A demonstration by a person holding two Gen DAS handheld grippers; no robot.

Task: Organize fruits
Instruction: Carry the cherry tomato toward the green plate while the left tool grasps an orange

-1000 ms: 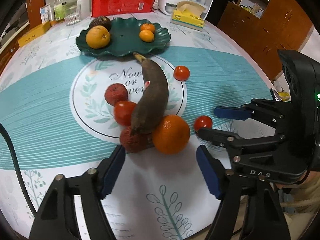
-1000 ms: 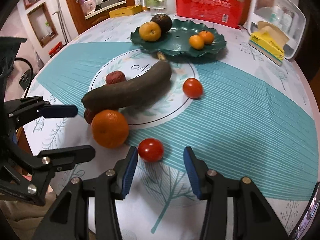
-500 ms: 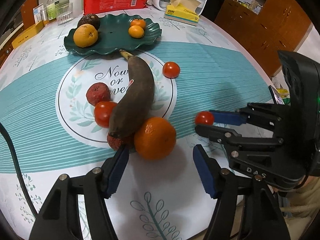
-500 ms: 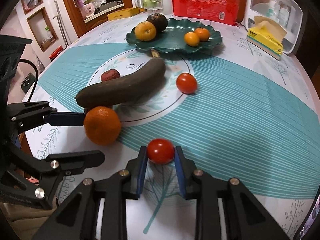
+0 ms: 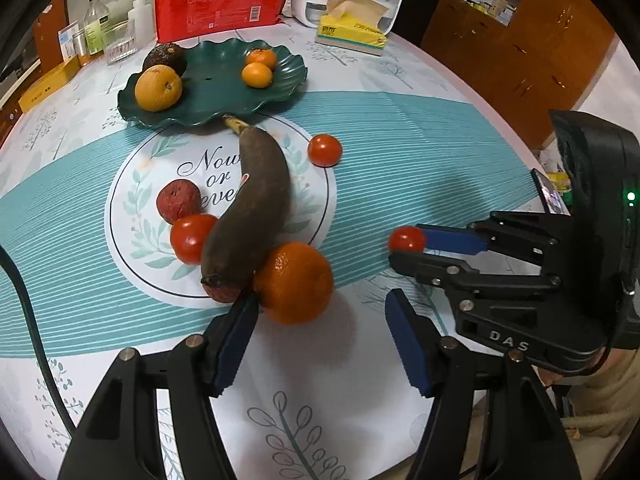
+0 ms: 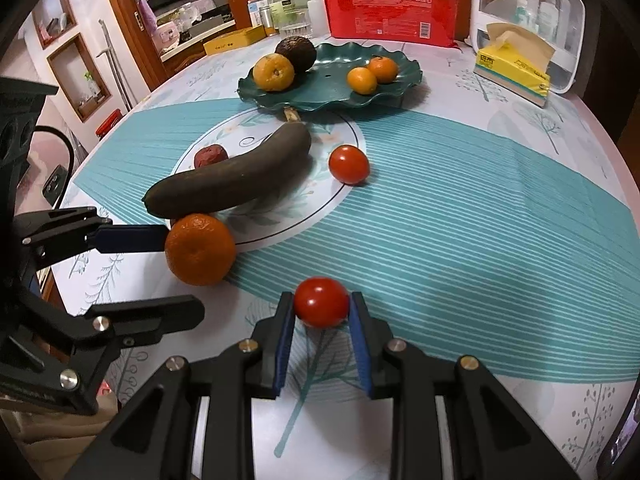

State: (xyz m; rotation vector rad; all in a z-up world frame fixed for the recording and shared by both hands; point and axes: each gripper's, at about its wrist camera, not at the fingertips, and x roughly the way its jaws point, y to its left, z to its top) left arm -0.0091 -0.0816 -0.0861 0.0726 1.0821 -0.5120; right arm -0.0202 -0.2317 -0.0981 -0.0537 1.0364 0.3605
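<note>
Right wrist view: right tongs [image 6: 322, 318] clenched on a small red tomato [image 6: 321, 302], blue pads pressing both its sides, fruit at the near edge of the surface [image 6: 480, 216], just beside the teal band of the cloth. Left tongs [image 5: 318, 322] released, jaws wide; large orange [image 5: 294, 282] sits between the tips, left pad touching or nearly touching it, right pad well apart. Orange rests against the dark overripe banana [image 5: 250, 208], w/ a reddish fruit [image 5: 218, 292] tucked under the banana's end. Second tomato [image 5: 192, 238] and a wrinkled red fruit [image 5: 178, 202] lie left of the banana; third tomato [image 5: 325, 150] lies to its right, apart. Green wavy plate [image 5: 216, 92] at the far side holds a yellow-orange citrus [image 5: 158, 88], a dark avocado [image 5: 165, 58] and 2 small mandarins [image 5: 258, 68]. Banana stem reaches the plate rim.
</note>
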